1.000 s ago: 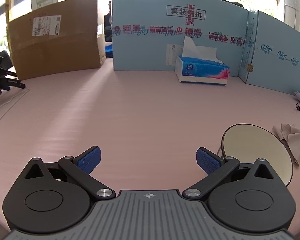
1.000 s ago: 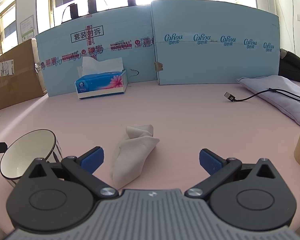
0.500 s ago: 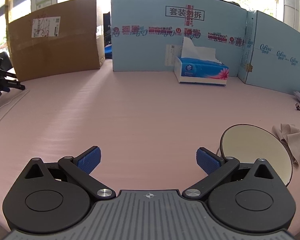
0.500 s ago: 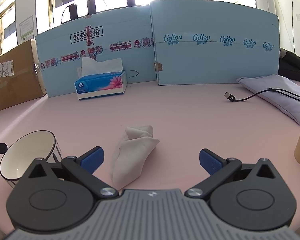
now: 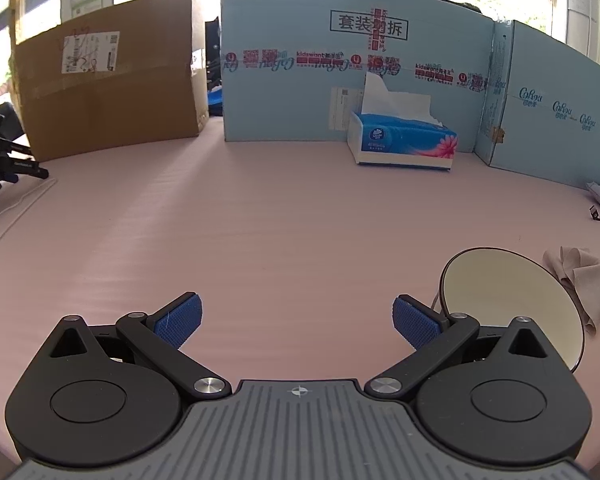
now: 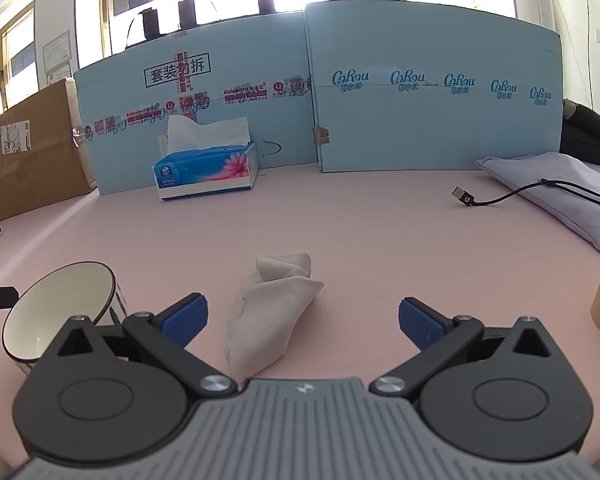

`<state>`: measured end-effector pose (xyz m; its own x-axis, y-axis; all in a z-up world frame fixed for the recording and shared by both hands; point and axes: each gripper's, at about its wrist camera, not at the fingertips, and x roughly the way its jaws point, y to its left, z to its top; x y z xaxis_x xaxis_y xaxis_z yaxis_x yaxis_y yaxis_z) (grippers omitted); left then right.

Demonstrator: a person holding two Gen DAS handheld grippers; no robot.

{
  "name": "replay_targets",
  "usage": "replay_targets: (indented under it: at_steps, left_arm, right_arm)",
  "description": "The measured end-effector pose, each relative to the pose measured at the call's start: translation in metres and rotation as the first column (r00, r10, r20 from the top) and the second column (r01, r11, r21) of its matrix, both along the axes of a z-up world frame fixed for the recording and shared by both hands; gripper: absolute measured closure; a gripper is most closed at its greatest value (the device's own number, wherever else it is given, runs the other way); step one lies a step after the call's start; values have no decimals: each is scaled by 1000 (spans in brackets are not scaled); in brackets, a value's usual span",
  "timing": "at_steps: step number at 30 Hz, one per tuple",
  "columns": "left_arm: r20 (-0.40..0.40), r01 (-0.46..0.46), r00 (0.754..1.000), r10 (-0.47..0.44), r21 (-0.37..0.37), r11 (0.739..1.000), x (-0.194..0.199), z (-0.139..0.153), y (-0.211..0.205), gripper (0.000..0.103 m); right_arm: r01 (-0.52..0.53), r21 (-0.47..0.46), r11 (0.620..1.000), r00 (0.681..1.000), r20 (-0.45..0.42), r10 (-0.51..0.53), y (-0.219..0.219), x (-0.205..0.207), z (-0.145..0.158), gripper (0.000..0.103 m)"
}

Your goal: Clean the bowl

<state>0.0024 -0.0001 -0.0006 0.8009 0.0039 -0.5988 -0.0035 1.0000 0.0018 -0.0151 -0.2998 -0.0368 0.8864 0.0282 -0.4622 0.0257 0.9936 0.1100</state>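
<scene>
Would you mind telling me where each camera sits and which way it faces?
Left wrist: on the left gripper, low over the pink table, facing the blue panels; its open fingers show, the bowl at right.
Right wrist: on the right gripper, same heading; open fingers astride the cloth.
Shared: bowl, cloth, tissue box.

A table [image 6: 372,240] with a smooth pink cover carries everything. On it lies a crumpled beige cloth [image 6: 272,308] near the front, and just to its left a white bowl [image 6: 56,312] with a dark rim stands tilted. Further back a blue tissue box [image 6: 206,176] stands before light blue cardboard panels [image 6: 432,92]. A brown cardboard box [image 5: 108,92] stands at the back left. At the right lie a grey pouch [image 6: 556,184] and a black cable [image 6: 496,198].
</scene>
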Motion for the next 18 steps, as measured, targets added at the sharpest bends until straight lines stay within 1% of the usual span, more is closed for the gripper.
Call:
replay_targets:
  at_steps: [18]
  left_arm:
    - [3, -5, 1000, 5, 0, 1000, -2, -3, 3, 0]
  right_arm:
    - [13, -10, 1000, 1000, 6, -13, 2, -1, 2, 0]
